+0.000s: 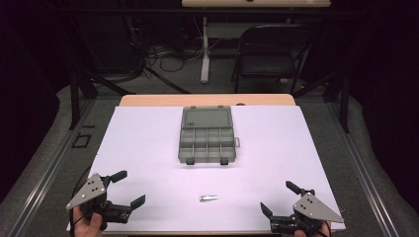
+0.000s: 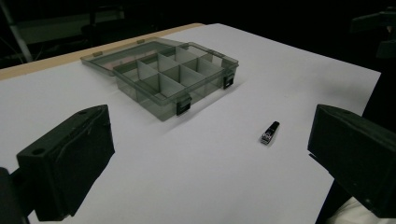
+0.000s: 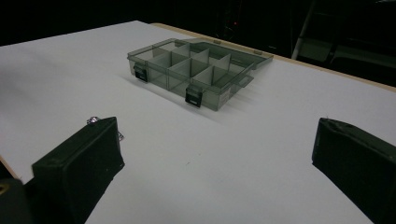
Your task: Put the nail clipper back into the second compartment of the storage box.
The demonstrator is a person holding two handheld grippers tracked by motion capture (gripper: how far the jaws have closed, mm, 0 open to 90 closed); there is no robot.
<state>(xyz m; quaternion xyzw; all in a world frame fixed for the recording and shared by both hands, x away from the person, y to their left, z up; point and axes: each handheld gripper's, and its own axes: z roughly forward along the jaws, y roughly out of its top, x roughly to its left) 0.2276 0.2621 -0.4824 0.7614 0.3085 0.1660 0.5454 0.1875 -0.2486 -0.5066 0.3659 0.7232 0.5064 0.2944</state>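
Left gripper (image 1: 126, 187) sits at the near left corner of the white surface (image 1: 148, 143), held in a hand (image 1: 86, 224), jaws spread wide with nothing between them. Right gripper (image 1: 279, 197) sits at the near right corner, jaws likewise released and empty. Small metal piece (image 1: 208, 198) lies flat on the surface near the front edge, roughly midway between the two grippers and well apart from both. In the left gripper view it lies ahead between the jaws' line of sight (image 2: 269, 132), dark at one end, shiny at the other. In the right gripper view it peeks out just past the left jaw, mostly hidden. Clear grey organizer box (image 1: 207, 138) sits mid-surface farther back, lid (image 1: 206, 117) open and lying flat behind it, compartments look empty, two dark latches facing the person.
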